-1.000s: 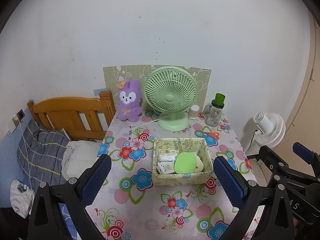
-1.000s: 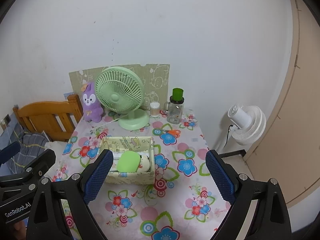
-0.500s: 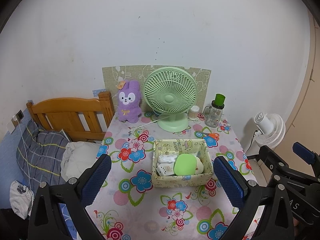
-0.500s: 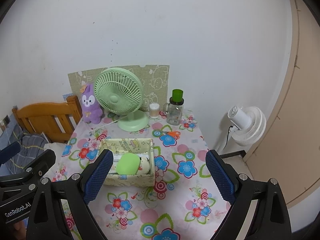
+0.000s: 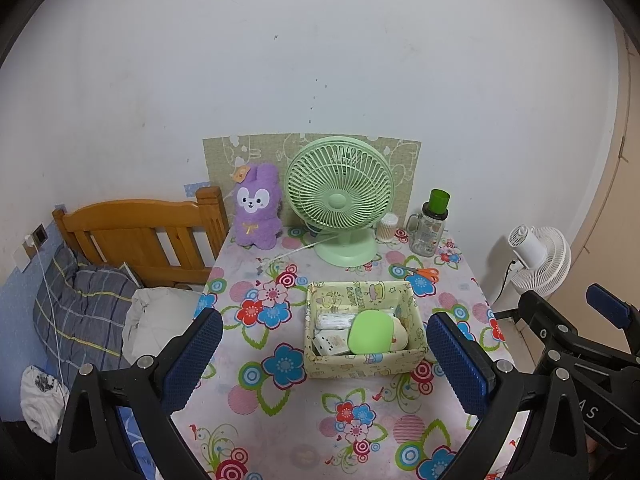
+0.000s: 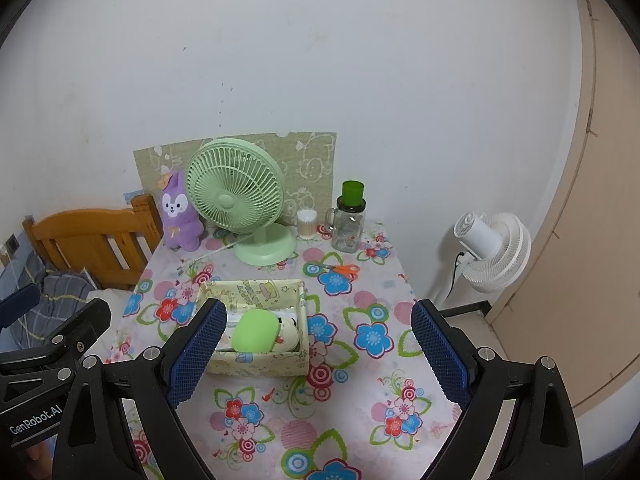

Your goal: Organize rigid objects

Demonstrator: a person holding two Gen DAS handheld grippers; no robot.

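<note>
A yellow patterned box (image 5: 362, 360) (image 6: 256, 362) stands mid-table on the flowered cloth. Inside lie a light green flat case (image 5: 370, 332) (image 6: 255, 331), white packets (image 5: 333, 321) and a cream item (image 5: 400, 336). Orange-handled scissors (image 5: 418, 272) (image 6: 342, 269) lie behind the box. My left gripper (image 5: 324, 360) hangs open above the near table, empty. My right gripper (image 6: 318, 354) is open and empty too, held back from the box. Each gripper shows at the edge of the other's view.
At the back stand a green desk fan (image 5: 340, 204) (image 6: 240, 204), a purple plush rabbit (image 5: 256, 208), a cotton-swab jar (image 5: 387, 227) and a green-lidded glass jar (image 5: 432, 224). A wooden bed headboard (image 5: 140, 232) is left, a white floor fan (image 6: 492, 252) right.
Both views have pulled back and risen slightly, so the table and box sit a little farther away. Nothing on the table has moved.
</note>
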